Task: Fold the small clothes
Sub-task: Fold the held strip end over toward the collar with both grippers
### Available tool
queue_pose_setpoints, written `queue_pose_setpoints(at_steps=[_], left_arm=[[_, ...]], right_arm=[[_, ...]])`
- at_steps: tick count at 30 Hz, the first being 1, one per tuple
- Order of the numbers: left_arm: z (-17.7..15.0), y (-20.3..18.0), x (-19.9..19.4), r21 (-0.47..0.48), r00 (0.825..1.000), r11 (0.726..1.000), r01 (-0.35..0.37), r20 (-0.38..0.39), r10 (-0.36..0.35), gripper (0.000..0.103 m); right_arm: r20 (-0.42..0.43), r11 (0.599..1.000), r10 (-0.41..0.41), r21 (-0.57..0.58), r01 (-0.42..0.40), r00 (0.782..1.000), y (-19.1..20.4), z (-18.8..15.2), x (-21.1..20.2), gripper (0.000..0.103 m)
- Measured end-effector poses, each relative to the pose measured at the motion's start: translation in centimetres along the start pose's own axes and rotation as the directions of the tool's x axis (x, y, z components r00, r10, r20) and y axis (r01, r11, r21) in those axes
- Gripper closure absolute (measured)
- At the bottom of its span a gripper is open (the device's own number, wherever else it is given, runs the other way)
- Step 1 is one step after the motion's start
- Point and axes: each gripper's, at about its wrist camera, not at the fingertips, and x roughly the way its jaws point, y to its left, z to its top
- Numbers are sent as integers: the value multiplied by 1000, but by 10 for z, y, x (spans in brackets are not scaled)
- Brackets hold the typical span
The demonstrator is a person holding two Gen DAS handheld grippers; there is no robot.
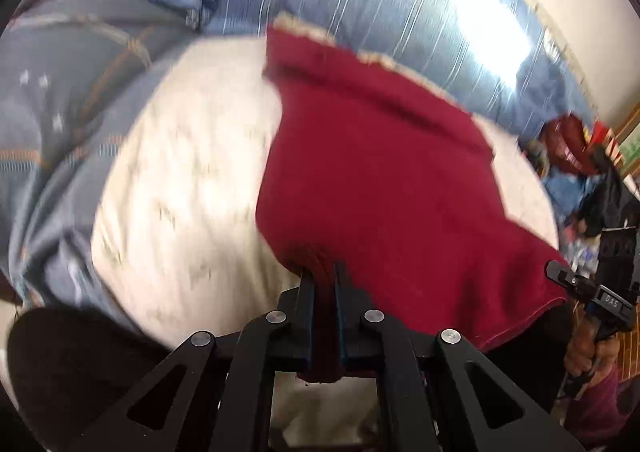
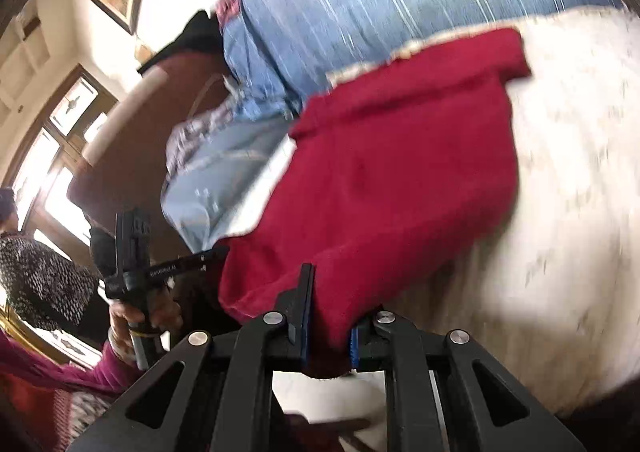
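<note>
Both views are bright with daylight and heavily bowed by the fisheye, with black corners. The window (image 2: 52, 168) at the left of the right wrist view is blown out white, and glare streaks the blue cloth (image 1: 460, 40). Motion blur smears the white sheet (image 1: 188, 188) and red garment (image 1: 384, 180) (the near black linkages stay sharp).

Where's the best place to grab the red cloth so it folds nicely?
By its two near corners, from the near edge. The left gripper and right gripper each pinch one there, so the red cloth spreads flat between them over the white sheet.
</note>
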Motion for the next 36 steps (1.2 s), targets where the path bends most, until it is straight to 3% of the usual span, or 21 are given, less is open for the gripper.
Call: queue_pose_setpoints(at_steps=[4,12,28,36], left_arm=[[28,-2,-4,10,998,1000,-2,68,2,97],[91,-15,15,20,979,998,-57,195,52,97],[199,-22,136,-1,977,992,-126,172,124,97],[241,-9,200,-35,978,984,-172,117,175,97]], right_arm=[[71,1000,-19,-22,20,997,-2,28,7,90],[178,987,-141,-54,153,974,-25,100,34,90],[167,963,-266,10,268,949,-86,190,94,91],[100,954,-297,70,291,950,-127,227,136,89]])
